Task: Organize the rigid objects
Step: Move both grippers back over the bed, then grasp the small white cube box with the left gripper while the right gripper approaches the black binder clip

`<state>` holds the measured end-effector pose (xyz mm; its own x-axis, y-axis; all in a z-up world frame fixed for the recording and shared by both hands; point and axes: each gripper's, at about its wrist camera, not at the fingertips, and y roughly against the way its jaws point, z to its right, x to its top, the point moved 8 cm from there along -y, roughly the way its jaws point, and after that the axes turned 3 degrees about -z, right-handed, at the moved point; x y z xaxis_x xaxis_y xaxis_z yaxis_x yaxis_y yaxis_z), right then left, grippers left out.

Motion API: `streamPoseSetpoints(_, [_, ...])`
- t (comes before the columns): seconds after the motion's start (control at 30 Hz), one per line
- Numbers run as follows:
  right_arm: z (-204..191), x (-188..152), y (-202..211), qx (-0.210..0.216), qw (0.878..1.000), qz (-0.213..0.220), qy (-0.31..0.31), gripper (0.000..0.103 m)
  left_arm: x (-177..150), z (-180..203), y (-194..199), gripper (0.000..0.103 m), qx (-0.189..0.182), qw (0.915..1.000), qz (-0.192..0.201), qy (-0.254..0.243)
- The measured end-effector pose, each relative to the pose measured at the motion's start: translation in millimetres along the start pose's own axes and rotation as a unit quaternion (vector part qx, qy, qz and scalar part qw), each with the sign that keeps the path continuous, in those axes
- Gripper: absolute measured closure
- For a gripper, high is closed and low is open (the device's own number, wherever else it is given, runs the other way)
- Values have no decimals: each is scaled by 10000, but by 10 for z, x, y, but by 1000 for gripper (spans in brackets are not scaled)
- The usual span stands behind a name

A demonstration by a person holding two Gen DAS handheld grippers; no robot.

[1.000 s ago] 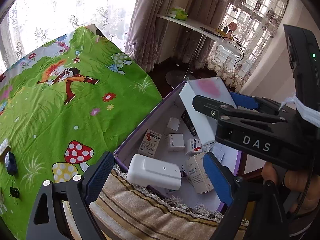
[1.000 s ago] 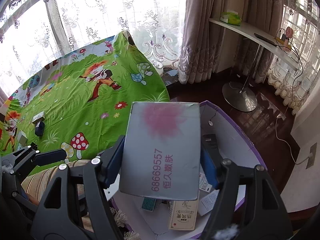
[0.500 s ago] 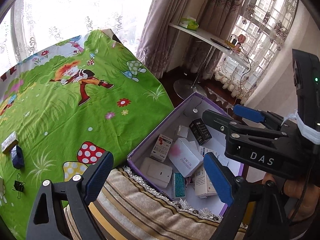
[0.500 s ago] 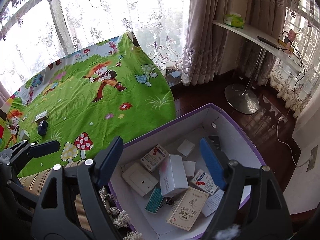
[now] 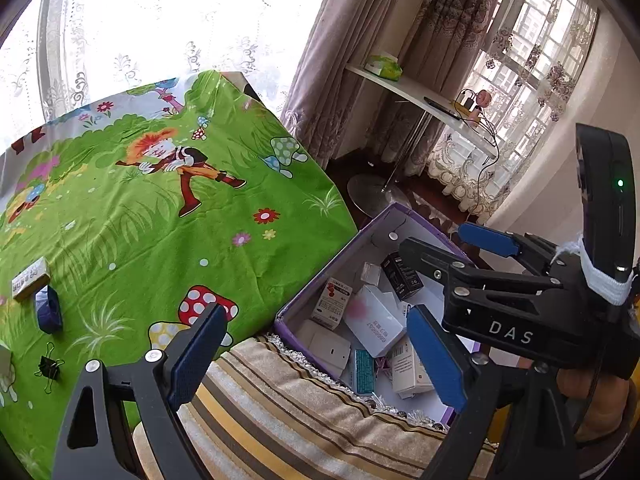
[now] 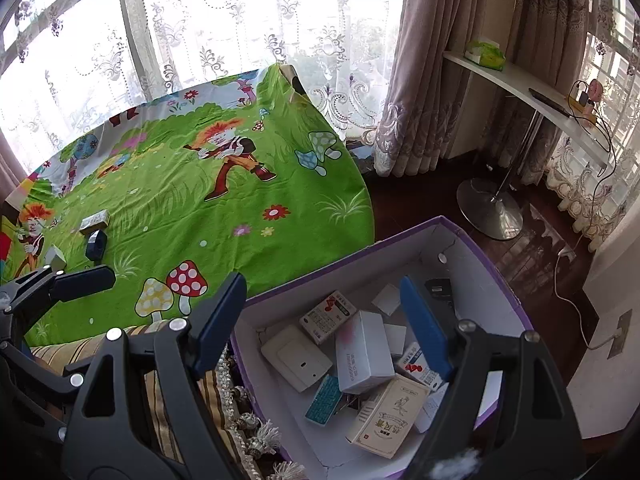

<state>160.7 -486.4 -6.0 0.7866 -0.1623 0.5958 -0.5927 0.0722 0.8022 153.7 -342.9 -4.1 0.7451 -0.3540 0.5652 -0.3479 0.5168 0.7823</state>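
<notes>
A purple-walled cardboard box (image 6: 484,248) (image 5: 384,216) beside the table holds several small packages. Among them lie a white box with a pink smudge (image 6: 362,350) (image 5: 372,324) and a white switch plate (image 6: 296,356) (image 5: 328,346). My right gripper (image 6: 324,320) is open and empty above the box. My left gripper (image 5: 316,344) is open and empty over the striped cloth (image 5: 304,412) at the box's near edge. On the green cartoon tablecloth (image 5: 132,232) at the left lie a small beige box (image 5: 30,278), a blue tape roll (image 5: 48,308) and a black binder clip (image 5: 50,366).
A white shelf on a metal stand (image 6: 516,80) with a round base (image 6: 490,212) stands by the curtains at the right. A cable (image 6: 576,308) runs across the dark wooden floor to a wall socket.
My right gripper opened and let go of the white pink-smudged box, which now lies in the purple box. The white switch plate also dropped into the box. Both grippers have risen.
</notes>
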Motion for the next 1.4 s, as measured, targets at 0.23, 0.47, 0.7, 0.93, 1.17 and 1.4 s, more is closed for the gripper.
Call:
streamPoseSetpoints(0.23, [-236,43,48,-120,9993,67,357,21,-4,-222,126,11,143,9997,129,159])
streamPoseSetpoints(0.47, [-541,32,13,218,9985,4,512,21,-75,-615,237,11,416,9979,200,452])
streamPoseSetpoints(0.7, [-970,34,-31,475,9956,-64,810,21,-174,-1179,433,11,661,9930,351,914])
streamPoseSetpoints(0.93, [-1340,47,-107,644,9922,-156,1051,21,-266,-1849,719,11,1046,9825,572,1435])
streamPoseSetpoints(1.17, [-1714,51,-172,793,9879,-239,1314,21,-273,-2493,1120,11,1536,9656,950,1873])
streamPoseSetpoints(1.4, [-2225,35,-262,1123,9798,-351,1615,21,-374,-3014,1308,11,1969,9513,1029,2136])
